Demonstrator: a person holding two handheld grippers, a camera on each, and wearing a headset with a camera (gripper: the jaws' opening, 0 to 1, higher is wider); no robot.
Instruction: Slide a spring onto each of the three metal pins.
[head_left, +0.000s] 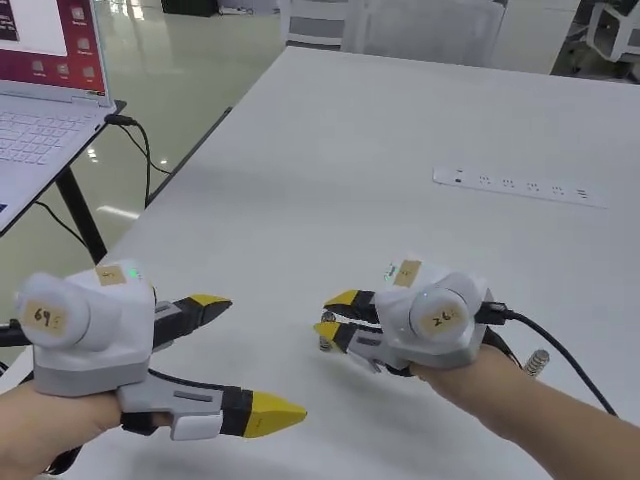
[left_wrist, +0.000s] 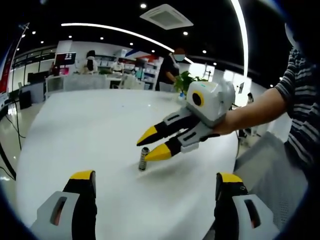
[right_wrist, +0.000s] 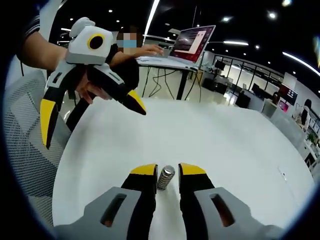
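Straddled upright grey coiled spring (right_wrist: 165, 180), lower centre, with yellow-tipped right gripper (right_wrist: 168, 169); unclear whether clamped. Called for square, gentle closing. Held yellow-tipped left gripper (head_left: 250, 355) wide open.

Table (head_left: 350, 180) layout: one spring (right_wrist: 165, 177) stands between the right gripper's (head_left: 335, 312) jaws, with the left gripper (head_left: 255, 355) to its left and a second spring (head_left: 537, 362) to its right. The power strip (head_left: 520, 187) lies behind — the laptop (head_left: 45, 90) sits on a side desk, far left.

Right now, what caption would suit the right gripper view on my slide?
Right gripper straddles an upright metal coil spring on the white table; yellow-tipped left gripper hangs open beyond.
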